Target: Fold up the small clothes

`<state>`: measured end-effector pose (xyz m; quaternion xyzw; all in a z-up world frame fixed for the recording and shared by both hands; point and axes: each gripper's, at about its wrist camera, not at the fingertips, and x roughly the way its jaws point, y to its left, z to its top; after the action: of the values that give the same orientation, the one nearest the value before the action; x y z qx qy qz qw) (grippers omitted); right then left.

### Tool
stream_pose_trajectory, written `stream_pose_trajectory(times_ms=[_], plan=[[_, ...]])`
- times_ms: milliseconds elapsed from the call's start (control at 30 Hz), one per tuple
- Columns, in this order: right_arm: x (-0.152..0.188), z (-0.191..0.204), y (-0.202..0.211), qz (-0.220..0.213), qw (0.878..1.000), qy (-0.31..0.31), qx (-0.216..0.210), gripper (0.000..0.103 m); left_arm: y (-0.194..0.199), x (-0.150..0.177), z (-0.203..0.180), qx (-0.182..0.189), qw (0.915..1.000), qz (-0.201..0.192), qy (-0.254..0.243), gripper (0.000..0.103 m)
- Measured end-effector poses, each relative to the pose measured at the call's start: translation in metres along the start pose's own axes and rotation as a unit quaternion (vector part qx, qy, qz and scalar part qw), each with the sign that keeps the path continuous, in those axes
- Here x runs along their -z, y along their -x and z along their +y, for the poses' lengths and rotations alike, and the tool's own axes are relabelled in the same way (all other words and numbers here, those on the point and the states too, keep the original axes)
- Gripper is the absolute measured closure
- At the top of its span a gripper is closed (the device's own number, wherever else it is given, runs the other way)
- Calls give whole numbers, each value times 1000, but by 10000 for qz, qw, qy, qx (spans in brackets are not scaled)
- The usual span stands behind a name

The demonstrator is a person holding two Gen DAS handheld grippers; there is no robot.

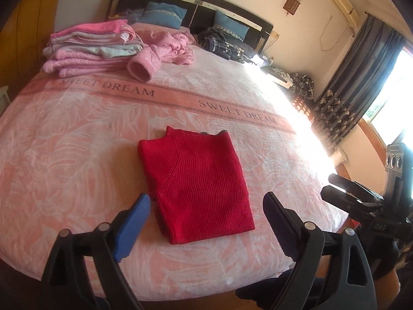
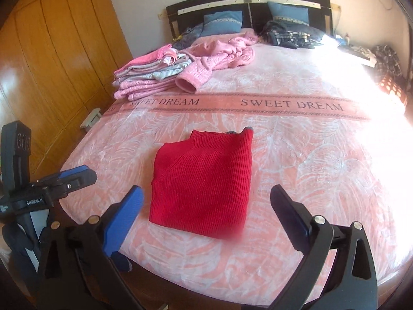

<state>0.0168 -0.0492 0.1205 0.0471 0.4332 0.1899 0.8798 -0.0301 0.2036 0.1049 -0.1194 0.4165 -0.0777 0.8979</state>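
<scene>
One folded red ribbed-knit sweater [image 1: 196,183] lies flat near the foot edge of the bed, with both tools spread wide and empty above it.

The left tool [image 1: 206,206] and the right tool [image 2: 206,199] each frame the sweater between their blue-padded fingers without touching it. The pink leaf-patterned bedspread [image 1: 77,134] is bare all around the sweater. At 11 o'clock, well apart, sits one stack of folded pink and grey clothes [image 1: 90,49]; just beside it at 12 o'clock lies one loose pink knitted garment [image 1: 165,49], its sleeve cuff toward the sweater. Farther back, two blue pillows [image 2: 223,22] lean on the dark headboard [image 2: 247,2], with one heap of dark checked clothes [image 2: 289,36] at 1 o'clock. Wooden wardrobe doors [image 2: 56,56] stand at 9 o'clock beyond the bed's edge.
</scene>
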Motion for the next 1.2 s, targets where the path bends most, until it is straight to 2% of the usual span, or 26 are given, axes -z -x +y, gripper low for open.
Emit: stream_pose_trajectory(times_ms=[67, 167, 267, 400, 667, 867, 1067, 1200], plan=[[6, -3, 14, -107, 9996, -207, 142, 3, 15, 11, -1, -285, 9995, -99, -60, 8], [18, 0, 28, -170, 9993, -220, 236, 3, 28, 27, 5, -339, 9994, -71, -61, 8], [31, 8, 39, -242, 9987, -53, 443, 3, 30, 39, 14, -674, 9977, 40, 0, 8], [47, 21, 45, -204, 9978, 44, 622, 3, 35, 56, 18, -924, 9957, 56, -69, 8], [78, 33, 22, 336, 9990, -36, 300, 3, 30, 87, 11, -1039, 9940, 296, -184, 8], [95, 36, 8, 630, 9971, 37, 430, 3, 17, 106, 10, -1136, 9916, 584, -204, 8], [109, 32, -2, 815, 9951, 56, 551, 3, 17, 111, 7, -1521, 9863, 481, -411, 8], [113, 32, -7, 877, 9940, 119, 651, 3, 18, 112, 5, -1538, 9860, 472, -446, 8]])
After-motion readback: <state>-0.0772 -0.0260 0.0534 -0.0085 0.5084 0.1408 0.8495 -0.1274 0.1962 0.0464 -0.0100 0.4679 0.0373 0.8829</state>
